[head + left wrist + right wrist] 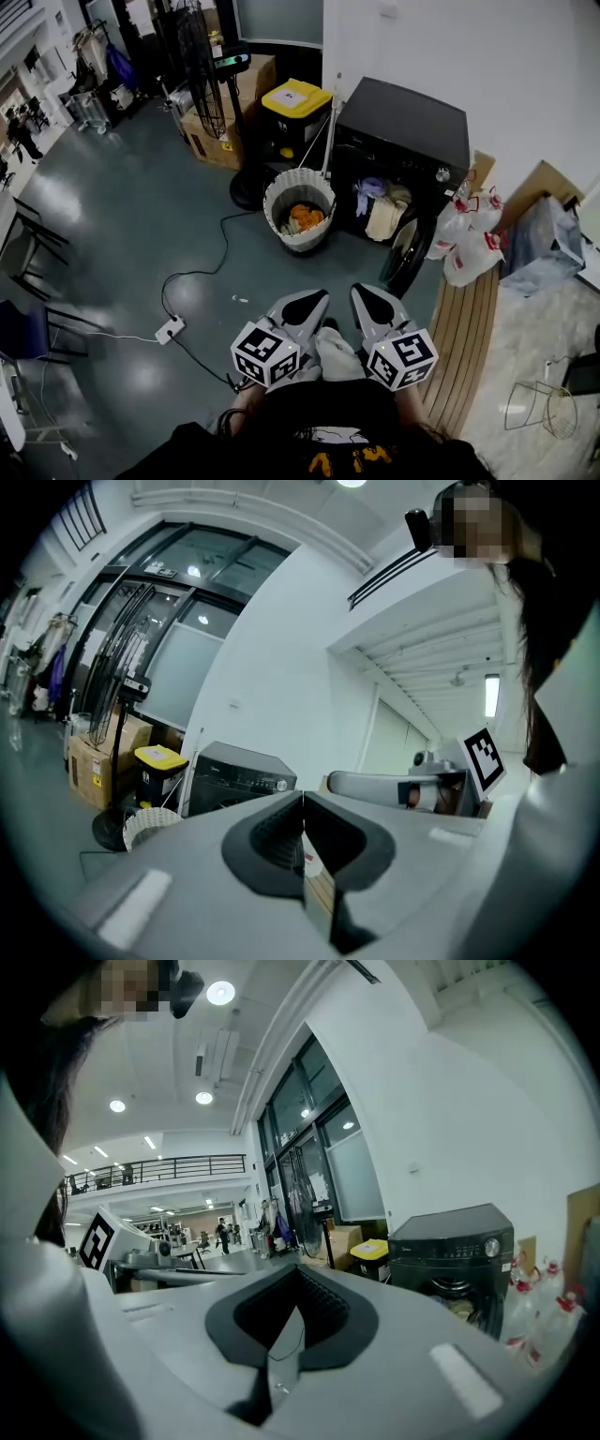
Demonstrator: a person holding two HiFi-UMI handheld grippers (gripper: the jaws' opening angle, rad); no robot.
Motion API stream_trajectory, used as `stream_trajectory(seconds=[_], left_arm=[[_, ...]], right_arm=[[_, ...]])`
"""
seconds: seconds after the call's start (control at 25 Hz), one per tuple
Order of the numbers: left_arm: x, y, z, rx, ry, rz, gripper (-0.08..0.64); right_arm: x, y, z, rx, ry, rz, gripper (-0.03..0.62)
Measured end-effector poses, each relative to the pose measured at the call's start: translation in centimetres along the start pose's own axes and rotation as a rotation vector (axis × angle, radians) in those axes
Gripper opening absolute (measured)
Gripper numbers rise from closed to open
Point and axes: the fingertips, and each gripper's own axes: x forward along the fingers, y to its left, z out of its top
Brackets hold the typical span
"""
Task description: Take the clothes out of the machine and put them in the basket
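Clothes [380,208], pale and crumpled, sit inside the open black washing machine [403,131], white ribbed basket [298,242] just beside it; left gripper [307,302] and right gripper [371,300] hang well short, jaws shut on nothing, so open them before reaching in

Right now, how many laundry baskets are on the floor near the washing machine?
1. The white basket stands on the floor just left of the open black washing machine, with orange clothes inside. Others may be hidden from view.
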Motion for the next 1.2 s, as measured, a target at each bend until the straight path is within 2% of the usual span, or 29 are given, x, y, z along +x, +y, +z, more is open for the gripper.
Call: stream_trajectory(seconds=[0.24, 0.48, 0.88, 1.2], left_arm=[[1.7, 2.9, 0.7, -0.018, -0.014, 0.018, 0.002], [4.7, 8.0, 2.1, -0.005, -0.013, 0.044, 0.002], [14.5, 16.5, 5.4, -0.012, 0.044, 0.033, 0.002], [20.2, 20.4, 5.1, -0.038, 0.123, 0.008, 0.002]], right_arm=[[3.8, -1.7, -0.4, 0.005, 0.032, 0.025, 0.014], [9.9, -5.0, 0.3, 0.018, 0.032, 0.044, 0.014], [20.3, -14.6, 3.8, 0.037, 0.042, 0.015, 0.014], [24.4, -20.3, 2.6, 0.089, 0.086, -0.032, 0.014]])
